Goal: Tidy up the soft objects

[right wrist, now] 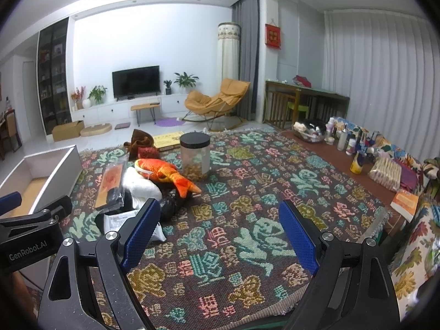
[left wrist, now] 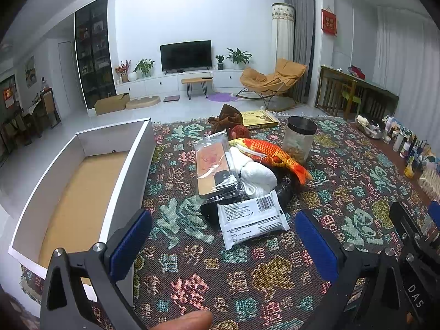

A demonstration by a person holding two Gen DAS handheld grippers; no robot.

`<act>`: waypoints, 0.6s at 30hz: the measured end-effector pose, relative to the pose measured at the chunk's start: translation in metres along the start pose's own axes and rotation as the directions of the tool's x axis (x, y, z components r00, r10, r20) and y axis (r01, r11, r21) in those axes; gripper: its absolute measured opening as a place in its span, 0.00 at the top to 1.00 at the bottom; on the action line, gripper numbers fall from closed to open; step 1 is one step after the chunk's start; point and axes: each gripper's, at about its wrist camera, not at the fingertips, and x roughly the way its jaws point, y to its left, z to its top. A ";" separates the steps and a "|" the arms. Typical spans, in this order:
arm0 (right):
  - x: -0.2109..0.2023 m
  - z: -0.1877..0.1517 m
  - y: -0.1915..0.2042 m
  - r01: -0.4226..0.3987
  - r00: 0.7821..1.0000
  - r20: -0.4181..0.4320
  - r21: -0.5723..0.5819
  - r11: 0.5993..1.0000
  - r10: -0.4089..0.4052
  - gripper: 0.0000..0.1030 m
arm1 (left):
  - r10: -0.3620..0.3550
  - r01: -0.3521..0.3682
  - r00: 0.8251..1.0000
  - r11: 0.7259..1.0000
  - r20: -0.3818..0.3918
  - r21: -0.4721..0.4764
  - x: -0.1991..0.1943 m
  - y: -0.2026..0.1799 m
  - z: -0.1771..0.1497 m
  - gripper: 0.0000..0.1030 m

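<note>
Both tongs — left (left wrist: 224,243), right (right wrist: 220,233) — agape (empty) above patterned rug (right wrist: 247,247)

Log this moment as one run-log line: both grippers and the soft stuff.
left gripper: open, empty | right gripper: open, empty | orange plush fish: on pile, untouched | white open-top box: empty

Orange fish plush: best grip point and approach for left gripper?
Pinch the orange fish plush across its mid-body, coming from above. It lies atop the white cloth bundle, long axis diagonal; the body is narrow there. The tail hangs free, and the clear jar crowds its far side.
</note>
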 end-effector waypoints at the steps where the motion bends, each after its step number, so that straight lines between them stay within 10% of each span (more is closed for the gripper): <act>1: 0.003 0.000 0.001 0.000 1.000 -0.004 -0.003 1.000 0.000 0.13 | 0.000 0.000 1.000 1.000 -0.001 0.000 0.001 0.000 0.000 0.00; 18: 0.023 -0.011 -0.002 -0.004 0.997 -0.074 0.013 1.000 0.005 0.13 | -0.004 0.003 0.993 1.000 -0.120 -0.004 0.059 0.025 -0.040 0.00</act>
